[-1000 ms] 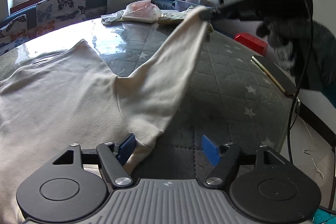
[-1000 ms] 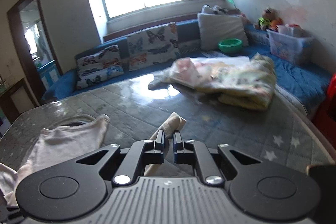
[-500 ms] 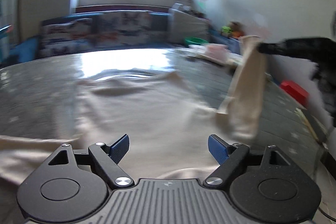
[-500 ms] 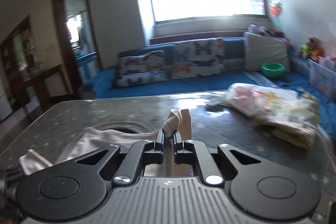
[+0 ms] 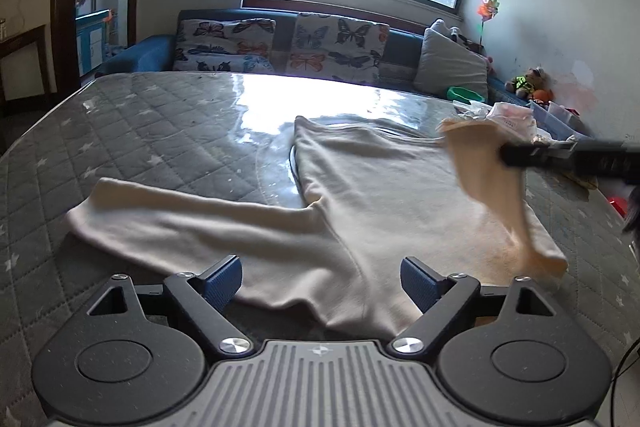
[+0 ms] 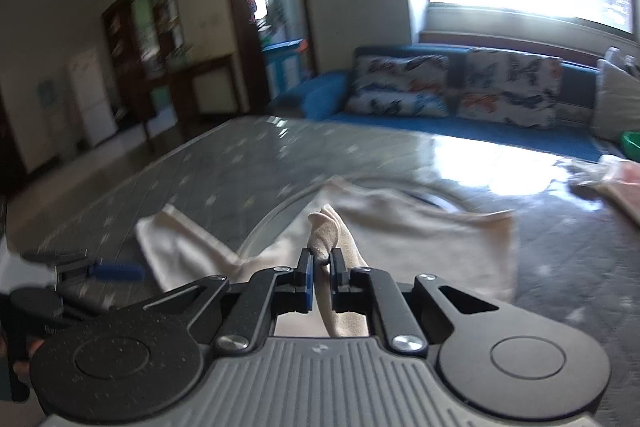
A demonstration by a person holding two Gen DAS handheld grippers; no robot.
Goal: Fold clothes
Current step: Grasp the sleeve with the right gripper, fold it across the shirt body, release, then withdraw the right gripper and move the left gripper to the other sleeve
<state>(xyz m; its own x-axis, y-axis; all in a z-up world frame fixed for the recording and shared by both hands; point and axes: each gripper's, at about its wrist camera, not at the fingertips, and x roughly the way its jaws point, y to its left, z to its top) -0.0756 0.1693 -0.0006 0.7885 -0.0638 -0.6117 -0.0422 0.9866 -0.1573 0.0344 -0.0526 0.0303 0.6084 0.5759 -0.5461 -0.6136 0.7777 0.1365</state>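
Cream sweater (image 5: 384,187) sleeve pinched in right gripper (image 6: 321,264); left gripper (image 5: 321,279) opening, empty.

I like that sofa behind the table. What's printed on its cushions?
Butterflies, dark and orange on a pale ground, on the cushions. The left wrist view shows them sharpest.

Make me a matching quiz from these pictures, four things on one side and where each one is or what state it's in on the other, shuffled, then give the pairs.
Things:
1. left gripper
2. right gripper
3. left sleeve
4. green bowl

States or places:
A. lying flat on the table
B. on the sofa by the grey pillow
C. jaws opening, clamping nothing
D. shut on the lifted sleeve

Pairs: 1-C, 2-D, 3-A, 4-B
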